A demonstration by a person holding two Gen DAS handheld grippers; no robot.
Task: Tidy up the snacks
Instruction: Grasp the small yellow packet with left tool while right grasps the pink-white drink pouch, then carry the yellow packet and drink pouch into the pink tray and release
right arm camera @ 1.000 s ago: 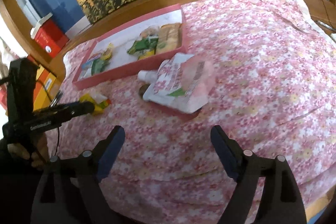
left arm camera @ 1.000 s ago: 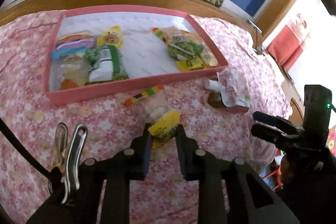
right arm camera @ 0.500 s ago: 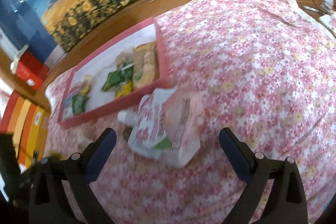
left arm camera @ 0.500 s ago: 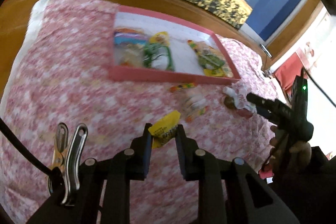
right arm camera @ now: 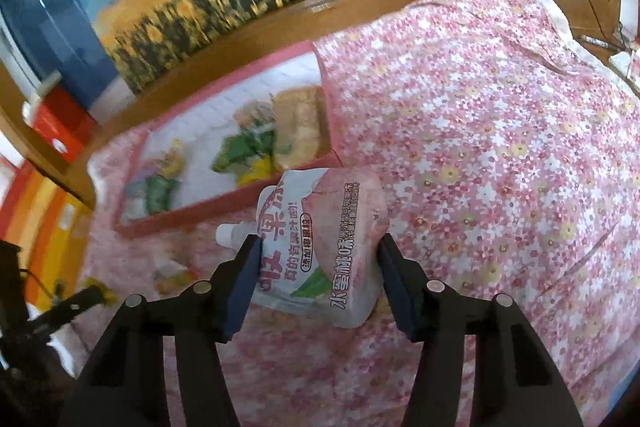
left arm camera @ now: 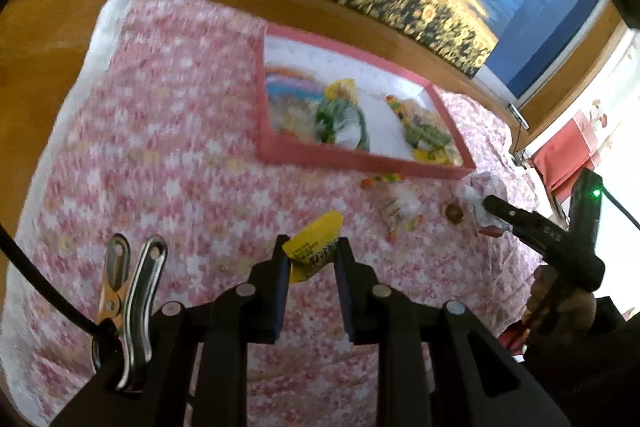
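Yellow packet (left arm camera: pixel 313 250) in left claw (left arm camera: pixel 310 254); pouch (right arm camera: pixel 322 251) between right claw (right arm camera: pixel 318 259) fingers

The left gripper (left arm camera: pixel 310 259) was held at the lower centre of its frame, jaws clamped narrowly on a yellow packet (left arm camera: pixel 314 247). The right gripper (right arm camera: pixel 318 271) was seen at the lower centre of its view, jaws set wide against both sides of a pink pouch (right arm camera: pixel 328 247).

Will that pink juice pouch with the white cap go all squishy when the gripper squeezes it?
Probably yes. The pink pouch looks puffy and soft, so it may bulge between the right gripper fingers. Its glossy film might slip. Likely heavy for its size, if full.
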